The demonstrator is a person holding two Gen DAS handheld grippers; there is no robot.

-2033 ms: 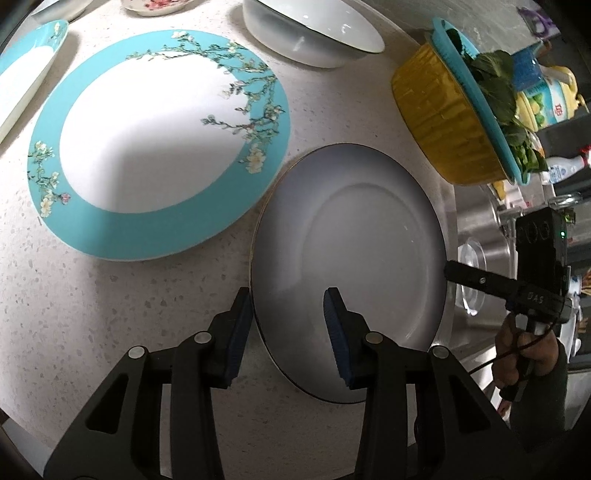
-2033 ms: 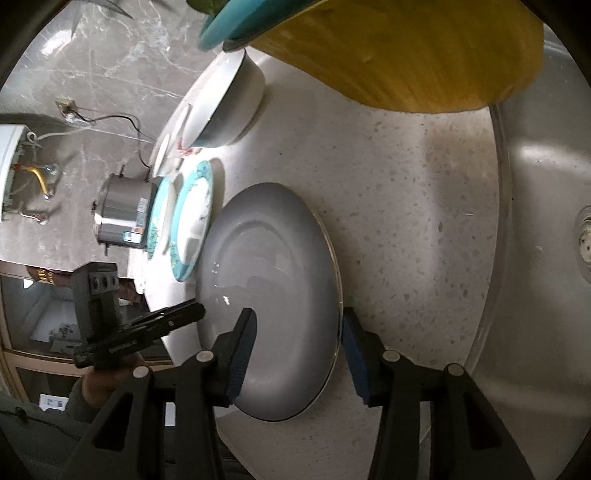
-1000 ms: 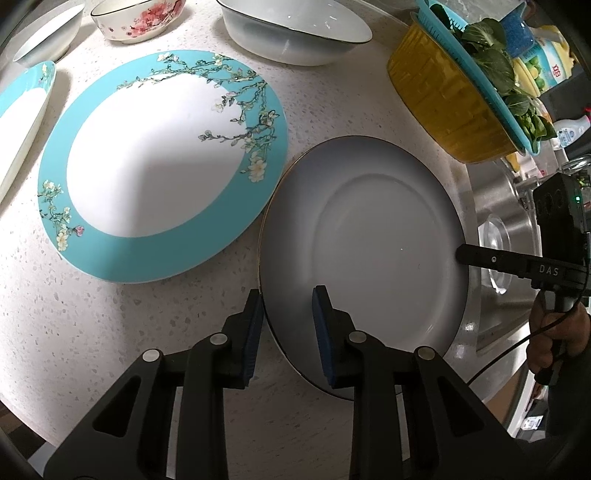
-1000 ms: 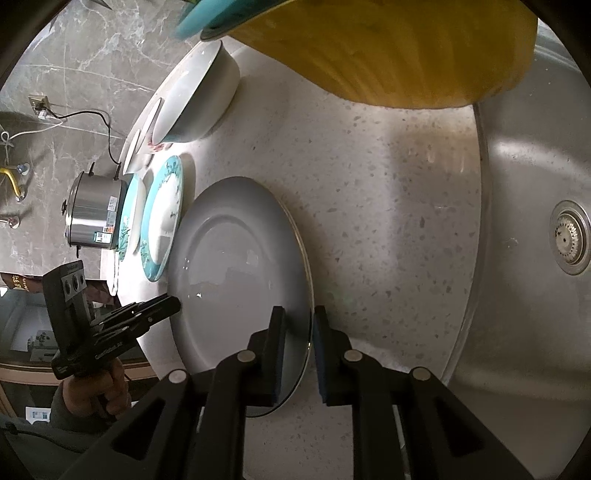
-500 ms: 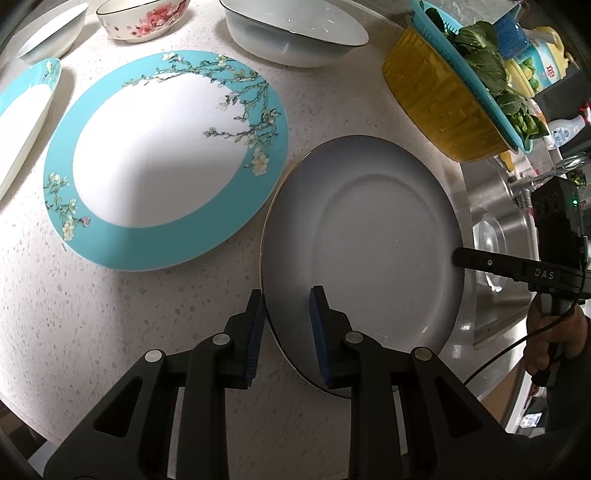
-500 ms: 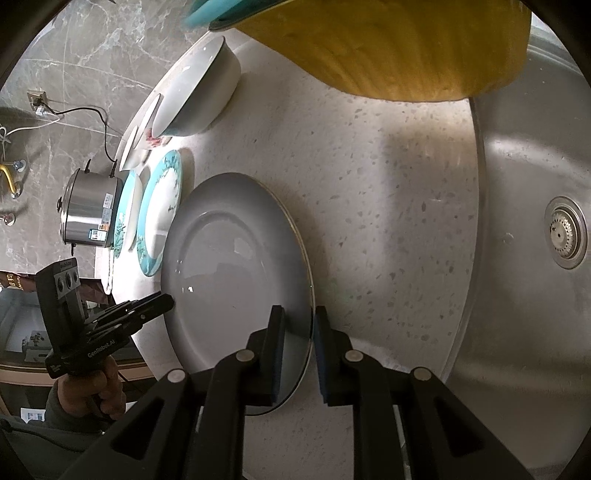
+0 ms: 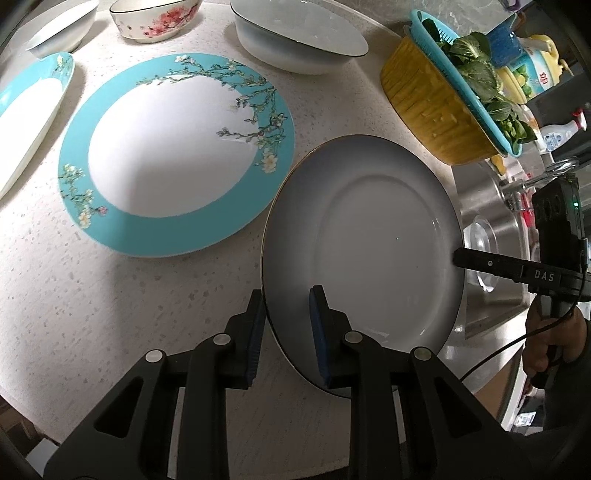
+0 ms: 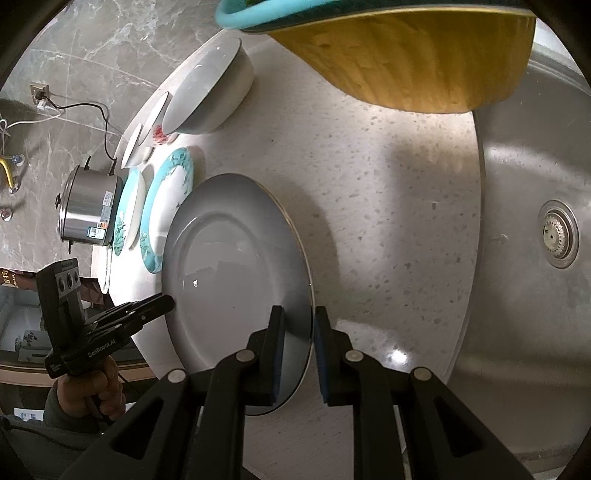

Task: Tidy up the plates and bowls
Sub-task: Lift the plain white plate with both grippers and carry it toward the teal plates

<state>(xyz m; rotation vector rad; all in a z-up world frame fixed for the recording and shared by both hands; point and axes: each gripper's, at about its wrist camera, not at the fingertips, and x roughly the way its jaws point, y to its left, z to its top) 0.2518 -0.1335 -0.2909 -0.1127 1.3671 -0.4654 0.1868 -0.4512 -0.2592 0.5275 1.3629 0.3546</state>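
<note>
A plain grey plate (image 7: 365, 236) with a thin gold rim is held a little above the speckled counter by both grippers. My left gripper (image 7: 286, 310) is shut on its near rim. My right gripper (image 8: 297, 325) is shut on the opposite rim, and the plate also shows in the right wrist view (image 8: 236, 280). A big turquoise-banded floral plate (image 7: 173, 155) lies just left of it. A second turquoise plate (image 7: 29, 110) is at the far left. A large white bowl (image 7: 299, 40), a floral bowl (image 7: 155, 18) and a small white bowl (image 7: 59, 26) stand behind.
A yellow basin (image 7: 436, 107) with a turquoise colander of greens (image 7: 480, 74) stands at the back right. A steel sink (image 8: 532, 229) lies right of the counter. A steel pot (image 8: 88, 210) stands at the far end. The counter's front edge (image 7: 22, 406) is close.
Both grippers closed on the grey plate's opposite rims about a second ago. Since then the plate has risen slightly off the counter and shifted little.
</note>
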